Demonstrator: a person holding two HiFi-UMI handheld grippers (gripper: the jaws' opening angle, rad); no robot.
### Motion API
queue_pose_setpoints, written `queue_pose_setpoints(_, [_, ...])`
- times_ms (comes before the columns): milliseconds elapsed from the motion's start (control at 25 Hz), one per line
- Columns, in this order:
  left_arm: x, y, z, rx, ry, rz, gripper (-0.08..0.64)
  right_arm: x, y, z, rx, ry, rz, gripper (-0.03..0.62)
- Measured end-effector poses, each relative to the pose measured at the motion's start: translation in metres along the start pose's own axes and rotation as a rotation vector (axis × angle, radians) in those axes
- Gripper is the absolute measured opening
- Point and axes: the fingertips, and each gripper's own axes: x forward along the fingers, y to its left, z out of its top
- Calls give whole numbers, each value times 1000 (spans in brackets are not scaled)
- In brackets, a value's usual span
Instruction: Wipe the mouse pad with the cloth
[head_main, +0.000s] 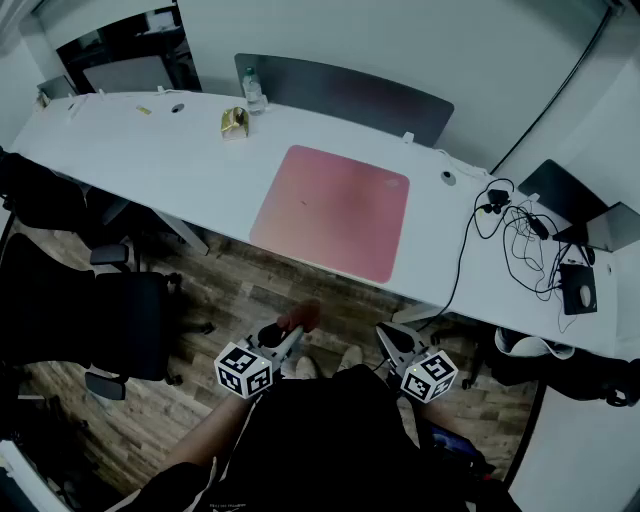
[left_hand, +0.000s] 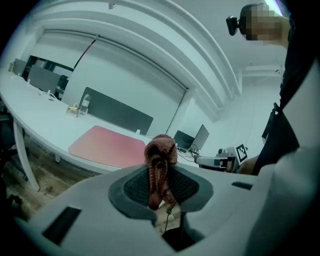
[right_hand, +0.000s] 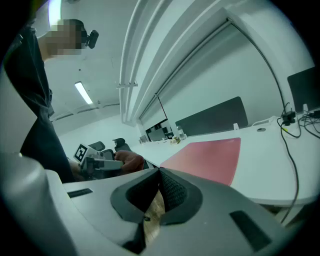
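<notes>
Mouse pad (head_main: 332, 210) wiping has not started yet, as far as I can tell. The pad is big and pink, and it lies flat in the middle of the long white counter (head_main: 150, 150), close to the front edge. Nothing is on top of it. The cloth (left_hand: 160, 160) is a red-brown bunch that looks knitted, and it is not on the pad. It is pinched between the jaws of the left gripper (head_main: 292, 332). Those jaws are closed tight on it, and the top of the cloth pokes out past the tips. So the picking-up part looks done. The right gripper (right_hand: 159, 186) has its jaws closed too, but there is nothing between them. Only a bit of the wooden floor (head_main: 230, 290) shows through the small gap below. Both grippers are held low in front of the person's body, over the floor, on the near side of the counter's edge. The pad is ahead of them, well apart from both sets of jaws. In the left gripper view the pad sits behind the cloth and to the left. In the right gripper view it sits ahead and to the right. I think nearly all of the job is left: bring the cloth over to the pad, press it down, and rub it across the pink top. A tangle of black cables (head_main: 515, 235) lies on the counter to the right of the pad, not touching it.
</notes>
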Motion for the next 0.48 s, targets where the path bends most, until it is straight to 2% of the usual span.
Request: queue_pose_setpoints(480, [-12, 3, -18, -26, 38, -3, 92, 10, 13, -3, -24, 23, -8, 26])
